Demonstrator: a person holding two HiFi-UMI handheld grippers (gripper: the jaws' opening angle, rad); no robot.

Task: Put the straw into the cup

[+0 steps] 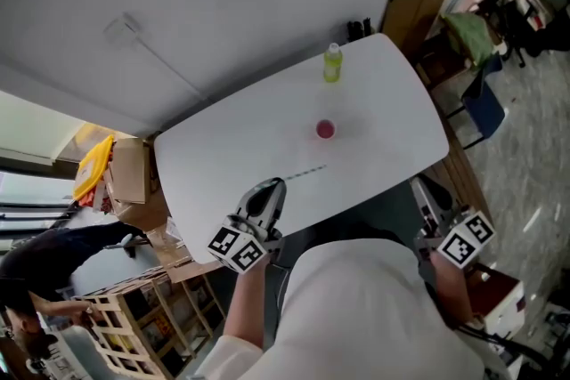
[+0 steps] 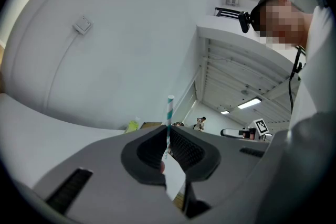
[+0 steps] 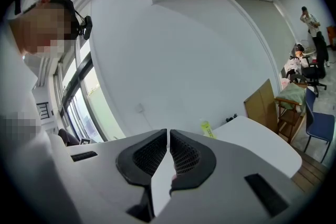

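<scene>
Jaws of the left gripper (image 2: 168,129) are clenched on the straw (image 2: 169,108), a teal-and-white striped one. Its free end pokes out past the tips, while the gripped stretch is lost between the dark pads. From above, this gripper sits over the near edge of the white table (image 1: 240,133) and points toward the far right. The thin straw is faint against the tabletop and reaches toward the pink cup (image 1: 325,130), stopping short of it. The cup stands alone near the middle of the table, with a green bottle (image 1: 332,64) beyond it at the far edge. Both hands are largely hidden under the grippers and the person's white top. Further right, the right gripper (image 3: 168,134) is held off the table's near right corner, close to the person's side. Its jaws are pressed together with nothing between them.
</scene>
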